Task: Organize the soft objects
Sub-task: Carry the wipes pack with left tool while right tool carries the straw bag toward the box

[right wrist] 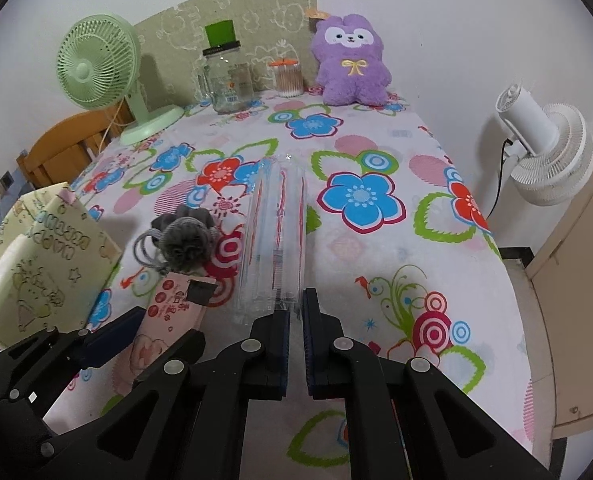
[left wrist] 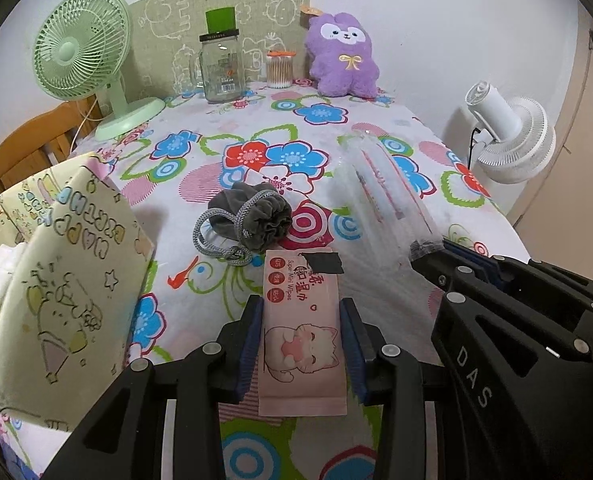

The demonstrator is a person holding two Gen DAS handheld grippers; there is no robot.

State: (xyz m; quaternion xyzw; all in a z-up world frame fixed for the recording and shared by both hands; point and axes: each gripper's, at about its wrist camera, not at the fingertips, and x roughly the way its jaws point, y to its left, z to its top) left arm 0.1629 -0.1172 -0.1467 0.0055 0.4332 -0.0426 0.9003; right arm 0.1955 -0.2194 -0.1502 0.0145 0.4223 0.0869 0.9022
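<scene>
While both grippers were held low over the flowered tablecloth (right wrist: 376,256), the pink pack of wet wipes (left wrist: 302,344) was clamped lengthwise between the blue pads of the left gripper (left wrist: 302,344), its jaws set narrowly to the pack's width, with a piece of black tape (left wrist: 323,263) seen on its far end. Just to the right, the right gripper (right wrist: 295,316) was seen with its jaws drawn nearly together on the near edge of a clear plastic sleeve (right wrist: 276,236), which was stretched away from the fingers across the cloth; whether the sleeve was lifted or resting could not be told. Beyond the wipes, a grey drawstring pouch (left wrist: 256,216) was found lying on the cloth, its cord looped beside it, close to the far end of the pack and to the left of the sleeve. At the left edge, a pale yellow gift bag (left wrist: 64,280) printed with cartoon figures was seen standing open, with something white visible inside. Further back, a green desk fan (left wrist: 80,52) was placed at the left corner, with a glass jar (left wrist: 221,68), a small tub of cotton swabs (left wrist: 280,70) and a purple plush toy (left wrist: 342,56) ranged along the wall. Off the table to the right, a white fan (right wrist: 544,152) was seen
</scene>
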